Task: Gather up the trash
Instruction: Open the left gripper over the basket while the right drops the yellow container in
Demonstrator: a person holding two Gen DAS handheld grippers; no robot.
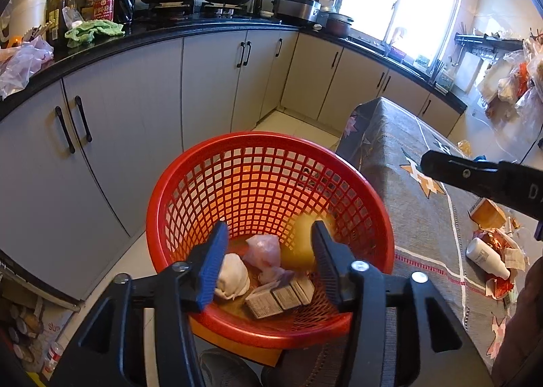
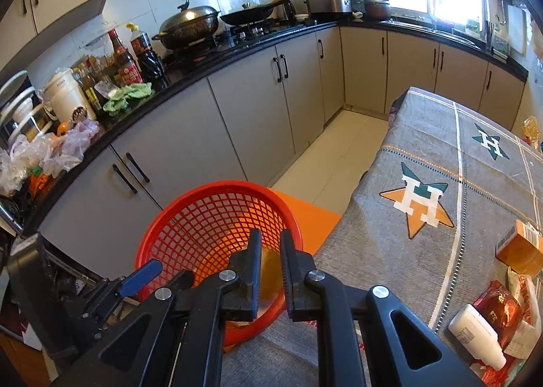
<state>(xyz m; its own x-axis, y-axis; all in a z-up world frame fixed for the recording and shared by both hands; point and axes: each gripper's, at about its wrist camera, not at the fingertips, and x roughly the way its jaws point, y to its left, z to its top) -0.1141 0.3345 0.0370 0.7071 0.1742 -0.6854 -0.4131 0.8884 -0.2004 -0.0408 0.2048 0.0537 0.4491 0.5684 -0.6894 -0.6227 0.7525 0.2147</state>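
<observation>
The grey cloth-covered table [image 2: 424, 217] fills the right side in both views, with the round red plastic mesh basket [image 1: 268, 183] on an orange stool just beside its edge. Only the left wrist view looks down inside: a white crumpled wad [image 1: 232, 276], pink plastic scrap [image 1: 264, 251] and small printed cartons [image 1: 278, 297] lying flat. The white bottle [image 2: 478, 336] lies on its side among red wrappers, cap end toward the camera. Left gripper [image 1: 268, 263] is spread wide and empty; right gripper [image 2: 270, 268] has a narrow gap, nothing in it.
</observation>
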